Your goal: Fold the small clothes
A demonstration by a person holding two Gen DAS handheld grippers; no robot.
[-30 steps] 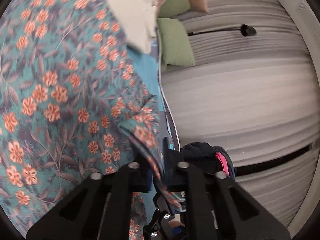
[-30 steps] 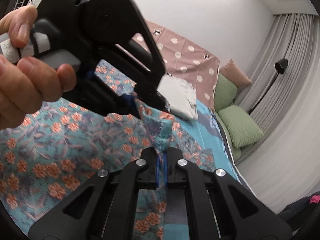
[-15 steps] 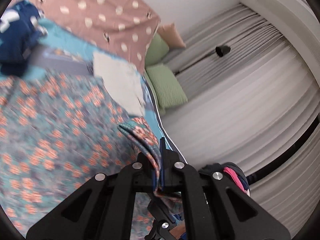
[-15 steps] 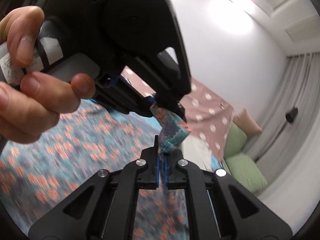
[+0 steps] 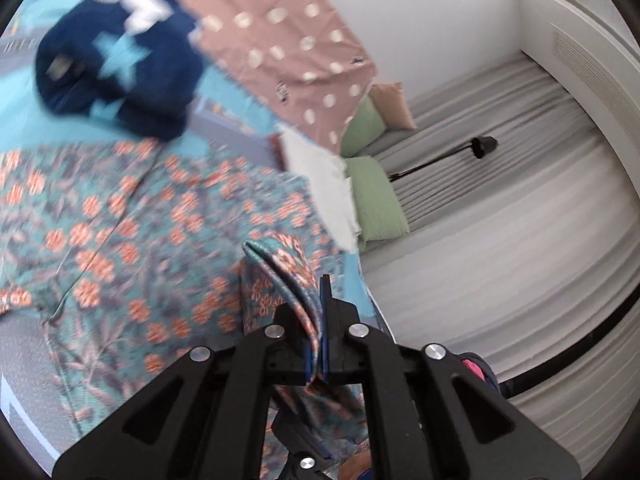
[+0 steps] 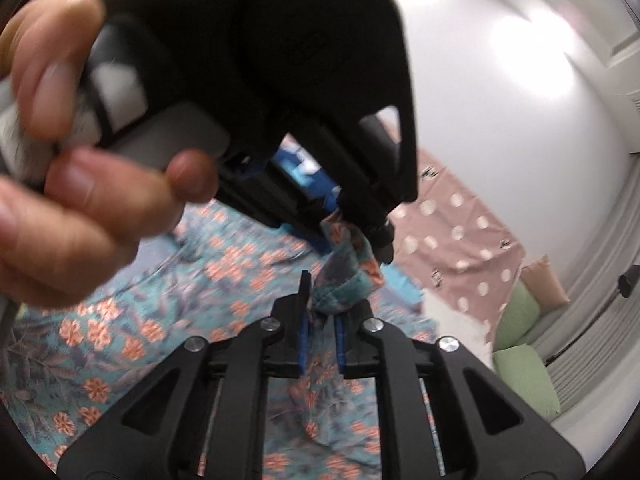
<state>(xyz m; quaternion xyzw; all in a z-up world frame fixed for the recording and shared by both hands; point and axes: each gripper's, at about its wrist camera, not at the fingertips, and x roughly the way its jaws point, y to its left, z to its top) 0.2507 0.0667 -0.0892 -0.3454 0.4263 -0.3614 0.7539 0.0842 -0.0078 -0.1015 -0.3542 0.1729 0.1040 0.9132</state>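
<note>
Spreading across the lower left of both views, the teal cotton garment with orange flowers (image 5: 120, 240) lies on the bed. The left gripper (image 5: 316, 356) is clenched on its folded edge; the right gripper (image 6: 320, 344) stands parted, fabric between its pads.

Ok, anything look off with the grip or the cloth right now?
One thing: the right tool has its jaws apart, with the bunched hem of the floral garment lying loose between them, while the left tool is clamped on an edge. The view is blurred, so I can't tell if it's slipping.
</note>
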